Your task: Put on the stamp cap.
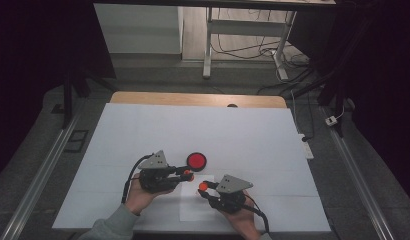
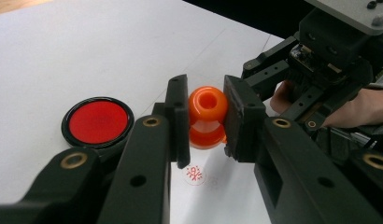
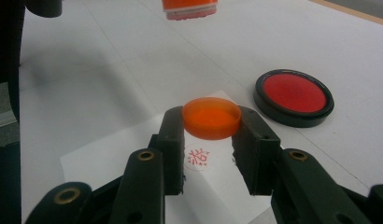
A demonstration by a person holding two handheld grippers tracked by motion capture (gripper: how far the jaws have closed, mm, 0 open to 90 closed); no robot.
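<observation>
We note the left claw (image 2: 206,119) pinching the orange stamp (image 2: 207,116), the right claw (image 3: 209,135) pinching its orange cap (image 3: 211,117) above the stamped paper (image 3: 133,149).

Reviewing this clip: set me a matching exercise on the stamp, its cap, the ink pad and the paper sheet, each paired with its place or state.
Things:
1. orange plastic stamp with a knob handle
2. round translucent orange cap
3. round red ink pad in a black case
4. white paper sheet

Places or states:
A. lies on the white table cover, uncovered, beside the paper
B. clamped between the jaws of the left gripper
C. bears a small red stamped mark
D. clamped between the jaws of the right gripper

Pairs: 1-B, 2-D, 3-A, 4-C
</observation>
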